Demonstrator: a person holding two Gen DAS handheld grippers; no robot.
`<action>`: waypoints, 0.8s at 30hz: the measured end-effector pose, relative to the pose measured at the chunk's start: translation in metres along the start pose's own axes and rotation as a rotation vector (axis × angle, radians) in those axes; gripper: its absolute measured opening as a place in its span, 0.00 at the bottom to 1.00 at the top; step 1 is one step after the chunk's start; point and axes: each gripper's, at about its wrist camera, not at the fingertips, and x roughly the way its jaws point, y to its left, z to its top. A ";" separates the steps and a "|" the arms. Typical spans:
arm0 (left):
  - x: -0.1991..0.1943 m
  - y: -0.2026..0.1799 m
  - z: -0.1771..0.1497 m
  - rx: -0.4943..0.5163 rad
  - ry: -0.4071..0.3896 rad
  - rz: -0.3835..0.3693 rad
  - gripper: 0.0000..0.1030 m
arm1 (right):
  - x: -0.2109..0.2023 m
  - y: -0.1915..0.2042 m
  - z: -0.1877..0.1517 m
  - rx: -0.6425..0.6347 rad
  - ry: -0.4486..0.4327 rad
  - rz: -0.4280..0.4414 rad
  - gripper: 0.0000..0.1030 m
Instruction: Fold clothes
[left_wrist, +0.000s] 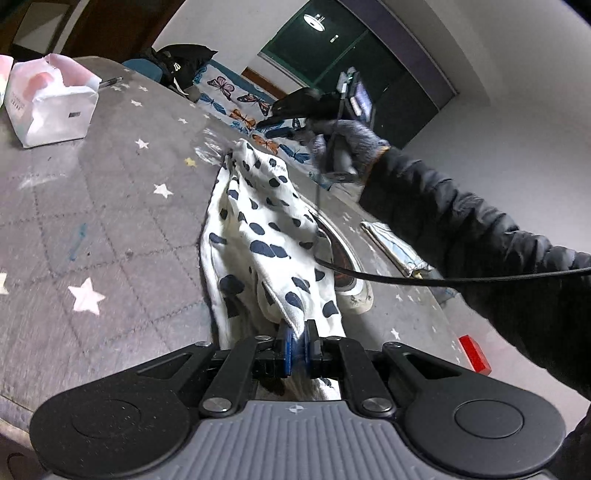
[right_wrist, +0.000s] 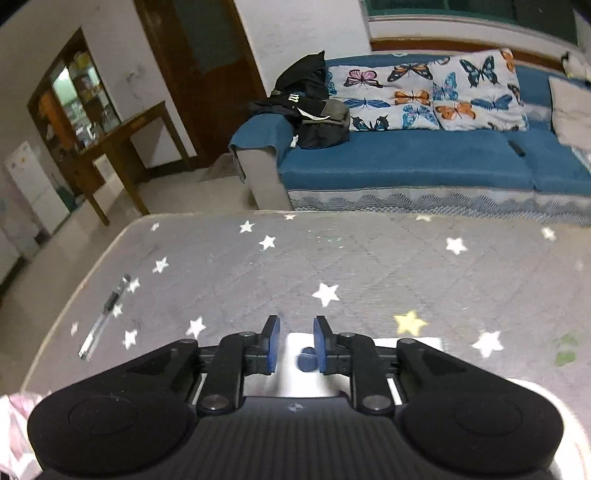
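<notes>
Now: left gripper pinching spotted cloth over table | right gripper jaws apart, nothing held, cloth beneath.

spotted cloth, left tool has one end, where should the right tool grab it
Take the far end of the spotted cloth, the bunched corner lying on the table. The left tool is shut on the near edge, so the cloth stretches away from it. Bring the open right tool down from above and pinch that raised corner.

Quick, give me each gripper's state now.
Left gripper: shut on the spotted cloth.
Right gripper: open, holding nothing; cloth lies beneath it.
</notes>
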 end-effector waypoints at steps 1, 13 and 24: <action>0.000 0.001 -0.001 0.000 0.003 0.004 0.07 | -0.003 0.000 -0.002 -0.018 0.007 0.005 0.20; -0.002 0.007 -0.002 -0.014 0.006 0.057 0.13 | -0.029 0.032 -0.066 -0.293 0.075 0.078 0.52; 0.003 0.005 -0.002 -0.004 0.021 0.077 0.12 | -0.033 0.071 -0.127 -0.491 0.099 0.144 0.51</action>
